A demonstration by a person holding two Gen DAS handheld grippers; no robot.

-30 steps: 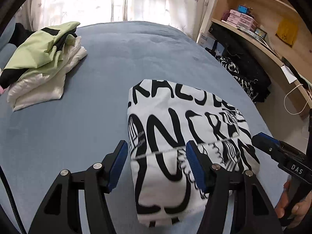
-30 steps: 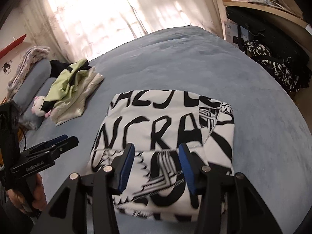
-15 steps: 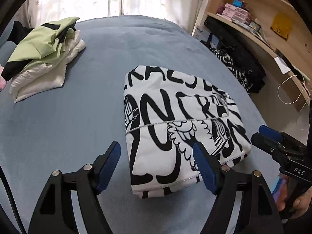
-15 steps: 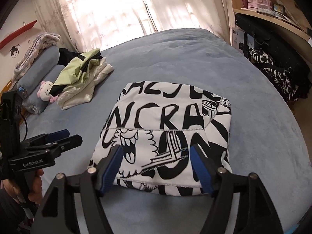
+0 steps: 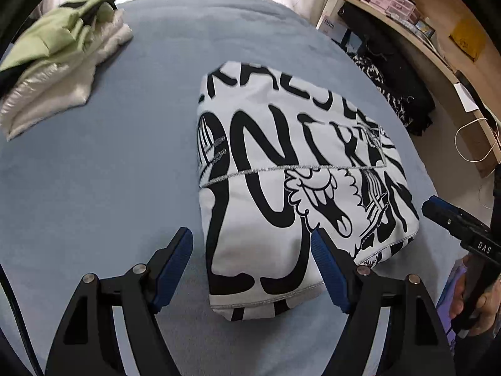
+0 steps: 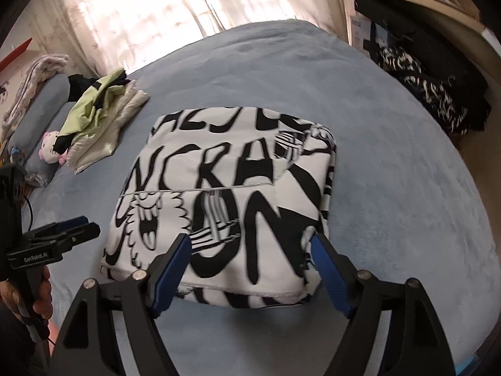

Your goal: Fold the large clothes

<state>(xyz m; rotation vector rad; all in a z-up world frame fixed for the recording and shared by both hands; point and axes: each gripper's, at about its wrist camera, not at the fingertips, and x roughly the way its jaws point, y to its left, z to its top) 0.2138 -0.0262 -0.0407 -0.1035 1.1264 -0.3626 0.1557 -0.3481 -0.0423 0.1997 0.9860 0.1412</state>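
**Both grippers spread wide over a folded printed garment on the bed**

Nearest the left wrist camera, the left gripper (image 5: 250,266) hangs with its blue pads wide apart; its jaws have just been opening. The near left corner of the folded garment (image 5: 281,163) lies between and under them, but neither pad presses on the cloth. In the right wrist view the right gripper (image 6: 250,266) stands the same way, jaws just opened further, its pads spread across the near edge of the garment (image 6: 231,194) without clamping it. Each gripper also shows at the side of the other's view, held by a hand (image 6: 22,300).

The garment, white with bold black lettering and cartoon drawings, is folded into a thick rectangle and lies flat near the middle of the blue-grey bed cover (image 5: 109,172). Well apart from it, toward the far left, sits a pile of folded clothes (image 5: 59,62), pale green on top of cream. Beside that pile lie a plush toy (image 6: 51,147) and a grey bolster (image 6: 40,116). Beyond the bed hang light curtains (image 6: 141,15), and on the right a wooden shelf (image 5: 416,40) stands above dark clothing (image 5: 394,91)
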